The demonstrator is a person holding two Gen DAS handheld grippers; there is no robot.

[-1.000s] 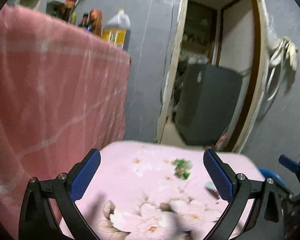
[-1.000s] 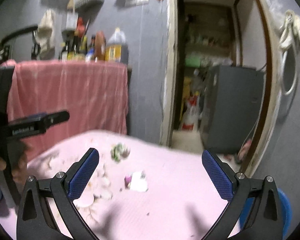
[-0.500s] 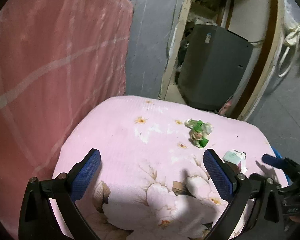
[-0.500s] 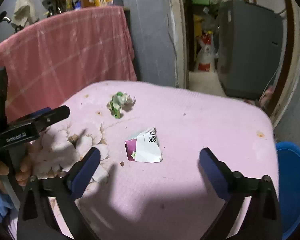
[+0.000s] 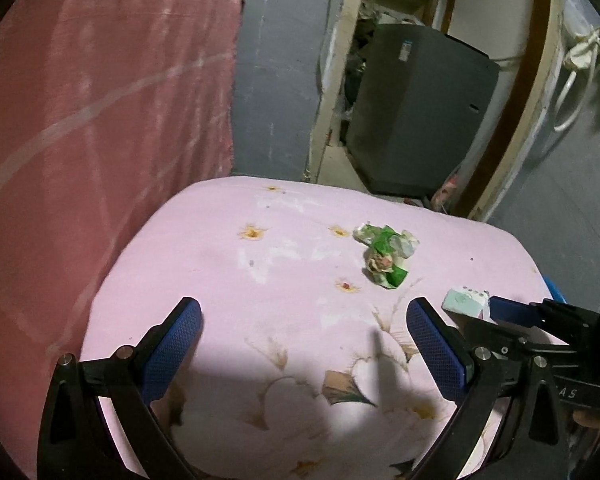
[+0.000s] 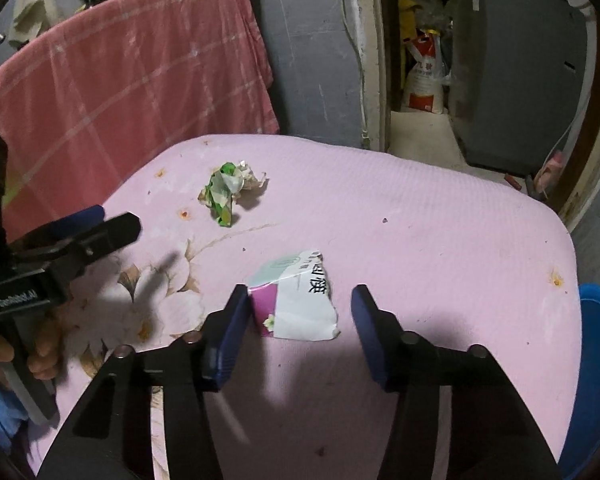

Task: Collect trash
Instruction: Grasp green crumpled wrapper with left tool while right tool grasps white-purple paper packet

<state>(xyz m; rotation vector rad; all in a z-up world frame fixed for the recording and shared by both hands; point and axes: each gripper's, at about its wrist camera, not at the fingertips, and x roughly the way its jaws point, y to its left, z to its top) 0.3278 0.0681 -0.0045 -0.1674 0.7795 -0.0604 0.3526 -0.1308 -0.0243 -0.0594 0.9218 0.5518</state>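
A torn white and purple carton [image 6: 296, 300] lies on the pink flowered table cover [image 6: 440, 240]. My right gripper [image 6: 298, 322] is open, its two pads on either side of the carton's near part, the left pad touching it. A crumpled green and white wrapper [image 6: 226, 188] lies farther back left; it also shows in the left wrist view [image 5: 386, 254]. My left gripper [image 5: 304, 344] is open and empty above the near part of the cover. The carton [image 5: 466, 300] and the right gripper's pad [image 5: 512, 310] show at the right of that view.
A blue bin [image 6: 596, 376] stands at the table's right edge. A pink checked cloth [image 6: 120, 80] hangs at the back left. A doorway with a dark grey cabinet [image 6: 516, 72] and a sack [image 6: 424, 84] lies behind.
Both grippers have tilted down and moved toward the table. My right gripper has come forward around the carton and its jaws have narrowed.
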